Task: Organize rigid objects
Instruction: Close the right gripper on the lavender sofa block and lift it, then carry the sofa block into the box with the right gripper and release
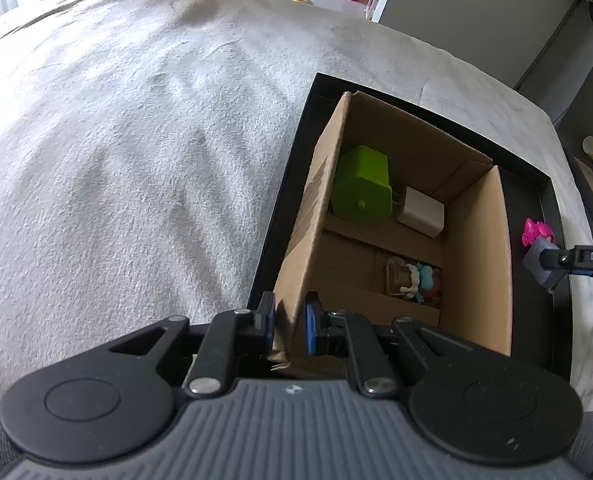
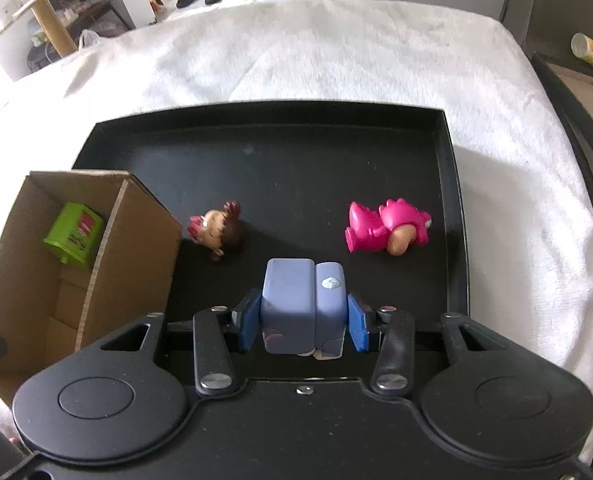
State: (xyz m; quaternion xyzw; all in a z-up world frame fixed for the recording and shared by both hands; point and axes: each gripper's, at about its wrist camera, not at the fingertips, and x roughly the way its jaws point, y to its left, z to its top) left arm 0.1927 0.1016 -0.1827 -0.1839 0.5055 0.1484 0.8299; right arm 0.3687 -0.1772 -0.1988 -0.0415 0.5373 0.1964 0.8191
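Your right gripper (image 2: pixel 303 322) clamps the blue block (image 2: pixel 302 304) above the black tray (image 2: pixel 452 200). The cardboard box (image 2: pixel 92 280) lies to its left; your left gripper (image 1: pixel 289 320) pinches that box's wall.

A tray (image 2: pixel 256 136) is laid on the bed (image 2: pixel 336 48). A cardboard box (image 2: pixel 136 248) is set in its left part, with a block (image 2: pixel 74 234) and a charger (image 1: pixel 420 212) kept inside. A doll head (image 2: pixel 216 232) is found just right of the box, and a dinosaur figure (image 2: pixel 388 226) further right.
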